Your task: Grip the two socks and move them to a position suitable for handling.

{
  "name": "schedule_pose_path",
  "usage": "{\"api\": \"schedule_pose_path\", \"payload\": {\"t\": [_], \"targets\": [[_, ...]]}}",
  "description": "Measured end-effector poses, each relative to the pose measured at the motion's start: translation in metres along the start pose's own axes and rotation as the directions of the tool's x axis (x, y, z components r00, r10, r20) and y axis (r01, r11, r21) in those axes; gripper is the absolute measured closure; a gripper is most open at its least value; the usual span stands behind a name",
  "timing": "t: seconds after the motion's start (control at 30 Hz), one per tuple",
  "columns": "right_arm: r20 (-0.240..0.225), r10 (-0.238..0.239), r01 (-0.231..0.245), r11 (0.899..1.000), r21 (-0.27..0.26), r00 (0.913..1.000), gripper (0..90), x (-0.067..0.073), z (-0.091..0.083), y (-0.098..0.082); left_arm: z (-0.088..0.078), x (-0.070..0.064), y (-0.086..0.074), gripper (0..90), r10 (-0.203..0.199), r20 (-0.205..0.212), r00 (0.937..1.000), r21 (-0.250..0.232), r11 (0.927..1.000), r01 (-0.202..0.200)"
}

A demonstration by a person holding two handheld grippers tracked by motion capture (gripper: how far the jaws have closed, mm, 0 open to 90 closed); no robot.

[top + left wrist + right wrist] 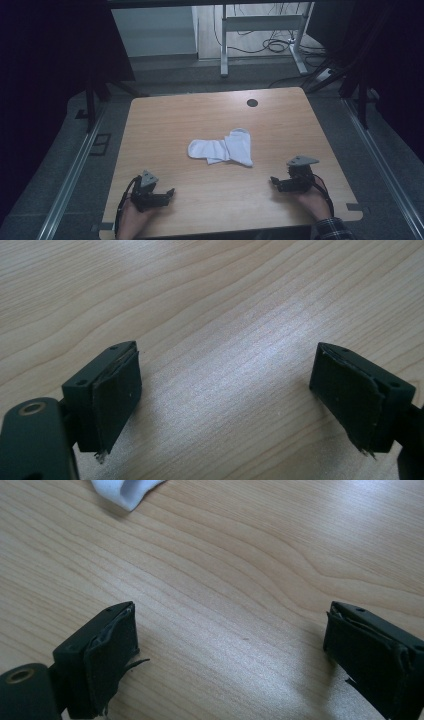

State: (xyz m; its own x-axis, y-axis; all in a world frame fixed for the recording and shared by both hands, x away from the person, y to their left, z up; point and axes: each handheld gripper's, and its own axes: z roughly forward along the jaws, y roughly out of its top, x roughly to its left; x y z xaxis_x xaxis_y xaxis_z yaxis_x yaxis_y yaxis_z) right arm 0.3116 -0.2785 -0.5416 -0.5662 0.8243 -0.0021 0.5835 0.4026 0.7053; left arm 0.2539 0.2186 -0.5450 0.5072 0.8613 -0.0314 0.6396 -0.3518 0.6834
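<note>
Left tool (225,390): both black jaws come up from the bottom edge, one at the left, one at the right, standing wide apart. Nothing between them, just bare desk (215,305). Pads (117,400) are dark foam or rubber, worn: edges lifting off the jaw bodies, frayed bits hanging at the lower corners on both sides. Small screw holes visible on the jaw tops. A round brass-coloured fastener (32,408) sits on the left jaw's base, bottom-left corner. Desk surface is light wood grain, lines running diagonally, with a soft sheen patch between the jaws. Jaws sit close above the surface; contact can't be told.
</note>
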Motion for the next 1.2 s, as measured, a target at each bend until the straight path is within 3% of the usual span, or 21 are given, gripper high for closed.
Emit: {"api": "schedule_pose_path", "payload": {"t": [0.43, 0.83, 1.03, 1.2], "targets": [[-0.006, -0.002, 0.002, 1.000, 0.020, 1.0000, 8.4, 0.001, -0.002, 0.001, 0.000, 0.000, 0.000, 12.8, -0.002, -0.001, 1.0000, 0.001, 1.0000, 0.002], [-0.054, -0.037, 0.039, 0.999, 0.036, 0.9978, 30.9, 0.005, -0.007, 0.006, 0.000, 0.000, 0.000, 12.8, -0.003, -0.001, 1.0000, 0.001, 1.0000, 0.003], [-0.074, 0.000, 0.005, 0.997, 0.073, 0.9973, 37.8, 0.008, -0.012, 0.010, 0.001, -0.001, 0.001, 12.8, -0.001, 0.000, 1.0000, 0.001, 1.0000, 0.001], [-0.104, 0.042, -0.036, 0.998, 0.055, 0.9936, 40.9, 0.009, -0.019, 0.021, 0.001, -0.001, 0.001, 13.1, -0.003, -0.002, 1.0000, 0.001, 1.0000, 0.003]]}}
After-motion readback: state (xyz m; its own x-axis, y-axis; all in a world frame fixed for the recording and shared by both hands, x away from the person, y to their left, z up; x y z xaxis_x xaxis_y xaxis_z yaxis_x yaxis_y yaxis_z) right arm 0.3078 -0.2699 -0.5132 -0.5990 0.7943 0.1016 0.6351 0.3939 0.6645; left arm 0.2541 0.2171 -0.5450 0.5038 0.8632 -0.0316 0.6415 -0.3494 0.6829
